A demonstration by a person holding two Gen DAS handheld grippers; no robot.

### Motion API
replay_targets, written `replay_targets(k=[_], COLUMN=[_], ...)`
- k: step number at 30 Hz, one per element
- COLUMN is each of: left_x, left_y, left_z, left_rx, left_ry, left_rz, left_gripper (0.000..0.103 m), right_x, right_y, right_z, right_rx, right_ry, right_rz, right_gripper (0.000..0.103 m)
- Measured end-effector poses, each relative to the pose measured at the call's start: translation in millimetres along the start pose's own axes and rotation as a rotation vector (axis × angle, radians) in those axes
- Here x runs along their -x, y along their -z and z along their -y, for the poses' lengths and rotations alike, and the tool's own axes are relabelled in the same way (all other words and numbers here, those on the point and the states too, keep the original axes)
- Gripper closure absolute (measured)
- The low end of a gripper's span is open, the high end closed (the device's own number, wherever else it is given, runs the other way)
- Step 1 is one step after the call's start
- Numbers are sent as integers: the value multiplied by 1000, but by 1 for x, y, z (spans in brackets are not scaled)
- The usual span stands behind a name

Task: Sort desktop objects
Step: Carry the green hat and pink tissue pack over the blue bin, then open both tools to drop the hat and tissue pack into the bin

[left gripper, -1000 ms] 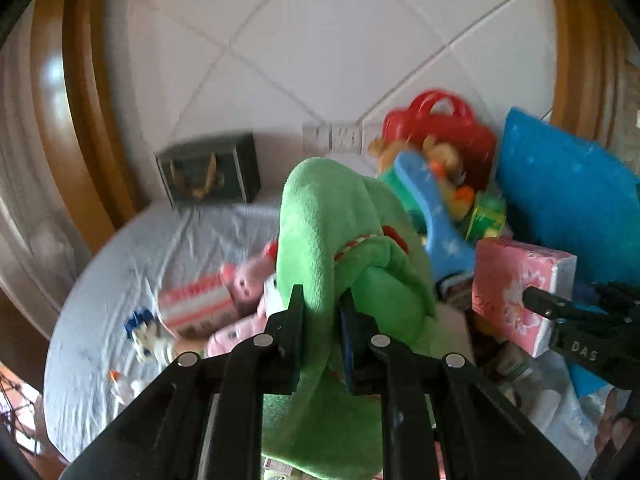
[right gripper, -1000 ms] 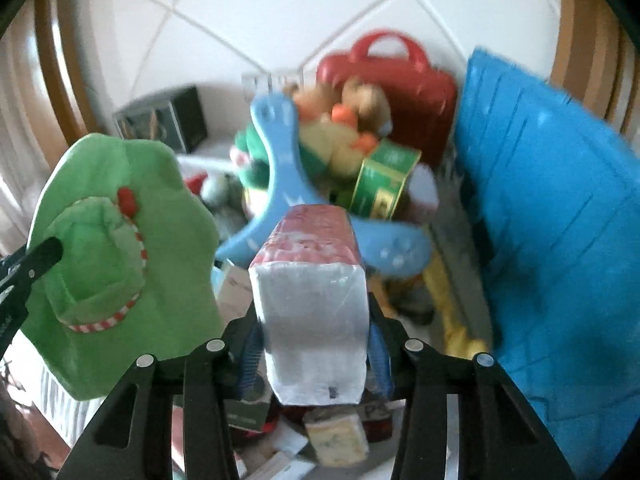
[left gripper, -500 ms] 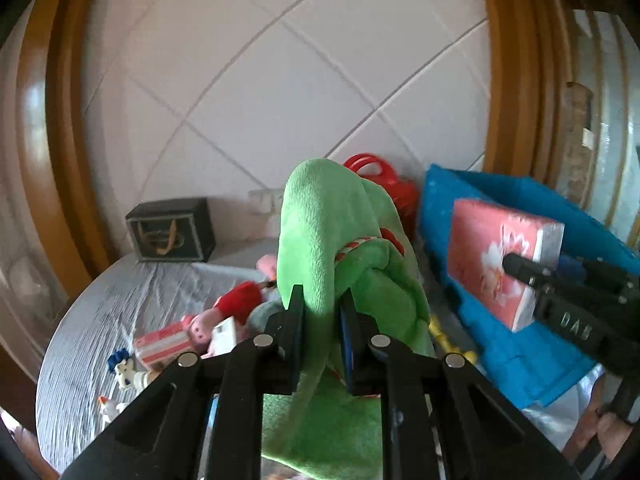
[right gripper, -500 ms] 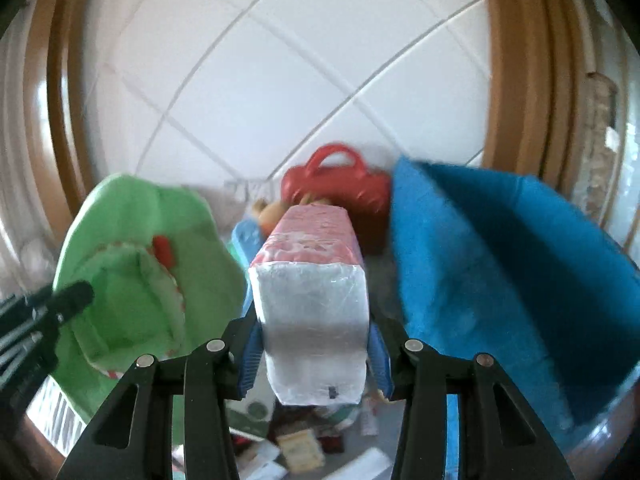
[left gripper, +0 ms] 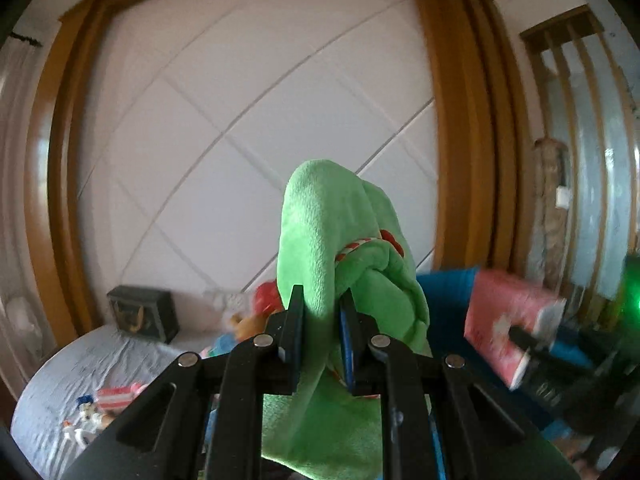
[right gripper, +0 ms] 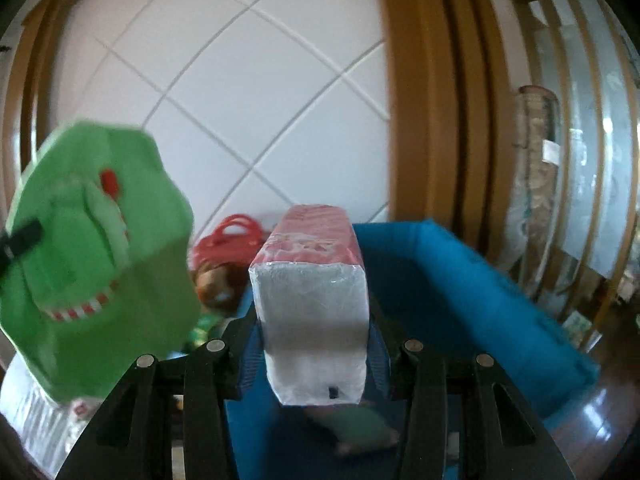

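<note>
Soft daylight fills both views, brightest on the white tiled wall (left gripper: 256, 128). Fisheye bending curves the wooden frame (left gripper: 460, 120) and darkens the corners to black. Motion blur smears the pink packet (left gripper: 508, 320) in the left view and the green cloth (right gripper: 92, 256) in the right. A green glare spot (left gripper: 632, 292) glows at the left view's right edge. The wooden floor (right gripper: 600, 412) shows pale reflections.

A round table (left gripper: 60, 392) under a wrinkled pale grey cloth carries the things. On it lie a dark box (left gripper: 144, 314) by the wall, small toy figures (left gripper: 90, 416) near the front edge, and a red bag (right gripper: 230, 236).
</note>
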State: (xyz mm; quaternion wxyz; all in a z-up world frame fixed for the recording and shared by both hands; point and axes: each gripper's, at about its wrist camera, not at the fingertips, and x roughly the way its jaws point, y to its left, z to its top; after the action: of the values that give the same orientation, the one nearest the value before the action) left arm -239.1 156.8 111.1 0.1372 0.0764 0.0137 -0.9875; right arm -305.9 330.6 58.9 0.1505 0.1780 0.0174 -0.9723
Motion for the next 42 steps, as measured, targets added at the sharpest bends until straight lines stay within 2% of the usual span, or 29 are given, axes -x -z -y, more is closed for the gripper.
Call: replay_targets(k=[3,5,8,11,17,20,23,27,29,30,34,37,38,42], left_x=[-3,-15,-34,-57,-88,-93,-96,-101,-106,-108,-111,-109,-105,-77], left_y=[-5,-2,8,23,55,66,74,81,84,85,81,71,66,51], left_z=[45,81,116,136,153,161,165,165,161,159,156,150,147,136], left_rx=[-6,-27,-68,-85,-124,-145,-164,-169,-163,-162,-192,-189,-191,-262], left_ry=[49,108,129,135,98,84,77,93,115,124,136,182,195,187], left_rz=[-5,-61,-138,-237,-375,-407,-443,-490,-520,-533,-568,-615,-626,-616], left_gripper=[88,88,88,88,88,88,83,72,67,67,67,67,67,66], right_x=[-3,-7,-17,-28,-65,-80,-89,-92,-90,-88,-91,-99,-103,-117], right_y=[0,2,9,18,37,43,49,50,48,46,33,21,16,4], right_z=[43,70,110,137,175,183,187,188,186,185,179,170,165,150], right_rx=[1,-12,-28,-39,-17,0,11,34,58,77,145,255,310,439], right_ry=[31,44,66,83,104,105,101,98,110,117,147,223,274,424], right_rz=[-3,-26,-62,-104,-198,-233,-257,-272,-270,-270,-279,-265,-250,-203], right_gripper=[58,58,58,58,58,58,58,54,31,27,25,25,25,25])
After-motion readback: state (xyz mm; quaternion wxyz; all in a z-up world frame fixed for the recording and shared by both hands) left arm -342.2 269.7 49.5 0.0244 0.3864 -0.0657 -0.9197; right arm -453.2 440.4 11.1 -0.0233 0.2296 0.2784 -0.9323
